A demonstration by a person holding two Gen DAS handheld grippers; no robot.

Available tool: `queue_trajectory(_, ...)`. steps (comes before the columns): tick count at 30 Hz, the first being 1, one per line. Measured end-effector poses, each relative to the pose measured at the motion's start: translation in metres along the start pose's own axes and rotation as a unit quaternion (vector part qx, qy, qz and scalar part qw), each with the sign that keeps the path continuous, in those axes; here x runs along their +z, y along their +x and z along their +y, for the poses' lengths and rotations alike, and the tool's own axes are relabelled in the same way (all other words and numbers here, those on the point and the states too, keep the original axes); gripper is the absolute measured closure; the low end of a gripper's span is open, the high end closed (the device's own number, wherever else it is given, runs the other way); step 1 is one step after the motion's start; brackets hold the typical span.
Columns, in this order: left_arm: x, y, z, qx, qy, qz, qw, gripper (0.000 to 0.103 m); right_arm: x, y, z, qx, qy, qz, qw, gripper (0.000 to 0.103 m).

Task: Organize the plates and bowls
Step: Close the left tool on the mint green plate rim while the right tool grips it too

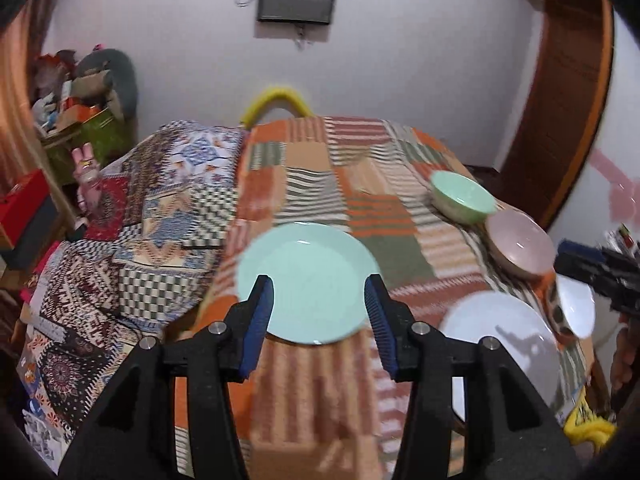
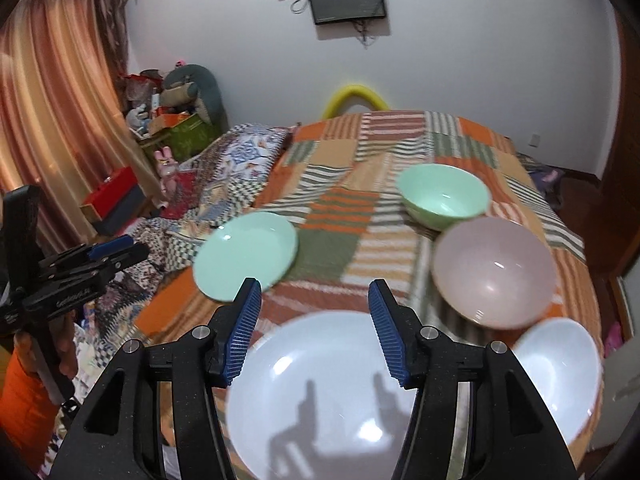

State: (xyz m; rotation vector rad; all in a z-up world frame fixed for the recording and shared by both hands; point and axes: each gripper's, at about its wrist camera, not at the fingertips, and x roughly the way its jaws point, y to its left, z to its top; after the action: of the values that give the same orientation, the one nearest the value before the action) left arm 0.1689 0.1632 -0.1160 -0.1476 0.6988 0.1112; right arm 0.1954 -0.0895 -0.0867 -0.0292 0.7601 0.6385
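I am hovering both grippers, left gripper (image 1: 318, 294) and right gripper (image 2: 314, 300), fingers apart and empty, above the bed (image 2: 340, 248), judging the next move is gripping the green plate (image 1: 308, 284) to stack on the white plate (image 2: 320, 392).

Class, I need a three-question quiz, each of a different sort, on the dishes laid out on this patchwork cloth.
1. How many bowls are on the patchwork cloth?
2. True or false: the green plate is stacked on the white plate.
3. Which bowl sits between the other two: A green bowl, B pink bowl, C white bowl?

Key: 1. three; 2. false, they lie apart; 3. B.
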Motion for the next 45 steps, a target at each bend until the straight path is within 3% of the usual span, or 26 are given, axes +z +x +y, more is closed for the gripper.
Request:
queue_trajectory(4, 0.005, 0.019, 0.026, 0.033, -0.006, 0.000, 0.9995, 0.054, 0.005, 0.027, 0.012, 0.020, -0.001, 0.022, 1.000, 0.051)
queue_trajectory(8, -0.001, 0.048, 0.055, 0.036, -0.027, 0.023, 0.9987, 0.054, 0.005, 0.057, 0.022, 0.020, -0.010, 0.052, 0.998, 0.051)
queue_trajectory(19, -0.017, 0.126, 0.085, 0.000, -0.039, 0.071, 0.9967, 0.054, 0.013, 0.131, 0.036, 0.006, -0.029, 0.116, 0.993, 0.051)
queue_trajectory(28, -0.020, 0.163, 0.101, -0.029, -0.048, 0.077, 0.9955, 0.055, 0.018, 0.176, 0.035, 0.002, -0.026, 0.152, 0.988, 0.051)
queue_trajectory(32, -0.025, 0.174, 0.110, -0.038, -0.059, 0.084, 0.9940, 0.065, 0.020, 0.192, 0.028, 0.000, -0.019, 0.174, 0.985, 0.066)
queue_trajectory(45, -0.028, 0.186, 0.107, -0.068, -0.067, 0.097, 0.9907, 0.084, 0.016, 0.221, 0.027, 0.007, -0.006, 0.220, 0.976, 0.078)
